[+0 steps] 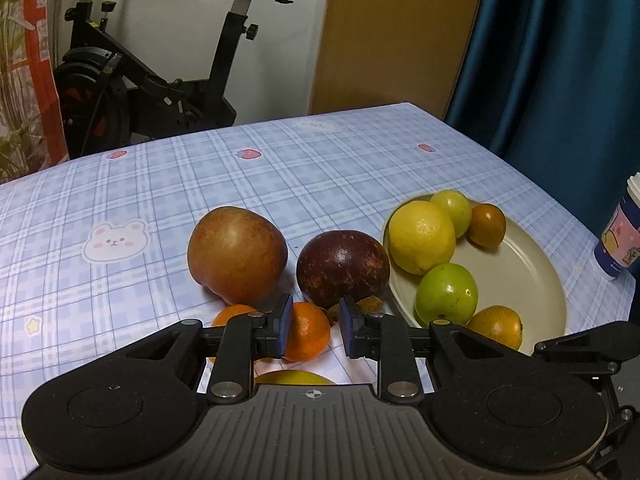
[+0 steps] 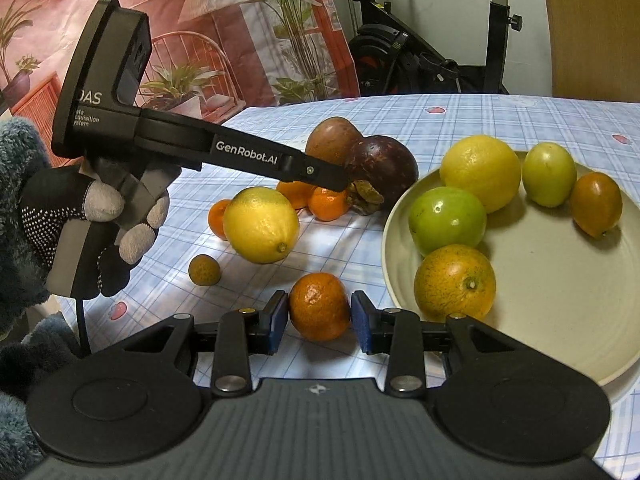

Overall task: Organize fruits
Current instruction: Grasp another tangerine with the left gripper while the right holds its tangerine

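A cream plate holds several fruits: a lemon, green fruits and small orange ones. My right gripper is open with its pads on either side of a tangerine on the tablecloth, just left of the plate. My left gripper is open over a tangerine, in front of a dark purple fruit and a reddish fruit. In the right wrist view it reaches toward small tangerines. A loose lemon and a small brown fruit lie nearby.
A blue checked tablecloth covers the table. A paper cup stands at the right edge by a blue curtain. An exercise bike stands behind the table's far edge.
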A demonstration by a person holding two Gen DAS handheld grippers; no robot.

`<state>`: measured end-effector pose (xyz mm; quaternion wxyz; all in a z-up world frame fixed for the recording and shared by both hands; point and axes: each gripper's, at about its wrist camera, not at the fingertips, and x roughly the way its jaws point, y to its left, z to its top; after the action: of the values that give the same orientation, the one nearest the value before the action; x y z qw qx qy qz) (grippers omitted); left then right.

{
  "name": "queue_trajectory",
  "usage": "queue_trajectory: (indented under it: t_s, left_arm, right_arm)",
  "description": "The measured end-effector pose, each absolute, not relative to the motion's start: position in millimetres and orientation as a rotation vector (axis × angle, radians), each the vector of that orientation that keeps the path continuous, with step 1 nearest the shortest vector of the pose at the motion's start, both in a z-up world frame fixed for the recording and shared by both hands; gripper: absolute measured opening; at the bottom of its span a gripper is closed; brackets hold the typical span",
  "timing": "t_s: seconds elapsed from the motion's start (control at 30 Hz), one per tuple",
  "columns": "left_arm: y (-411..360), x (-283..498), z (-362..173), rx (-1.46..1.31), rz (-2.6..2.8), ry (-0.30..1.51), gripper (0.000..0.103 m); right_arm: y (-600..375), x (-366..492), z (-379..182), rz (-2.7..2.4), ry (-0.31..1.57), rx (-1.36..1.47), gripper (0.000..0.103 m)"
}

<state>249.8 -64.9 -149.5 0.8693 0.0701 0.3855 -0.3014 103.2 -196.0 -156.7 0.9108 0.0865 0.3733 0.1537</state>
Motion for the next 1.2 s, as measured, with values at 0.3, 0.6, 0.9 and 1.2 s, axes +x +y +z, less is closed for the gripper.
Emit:
queue_trajectory:
  t_s: [0.3,0.6,0.9,1.2]
  left_arm:
    - [-63,241,-145,0.137,-0.652,0.828,0.027]
    - [-56,227,-141,0.114,-0.692,0.850,0.027]
    - [-29,235,-133,-0.015,-0.619,0.820,0.027]
    - [-51,243,-141,0.096,-0.607,0.811,0.027]
  right_arm:
    - [-196,103,-157,0.317,0.770,0.177,0.037]
    - [-197,103,-156,0.312,0.770,0.172,0.037]
    - [-199,103,-156,0.308,0.769,0.177,0.037]
    - [-200,104,-156,0.308,0.768,0.181,0.037]
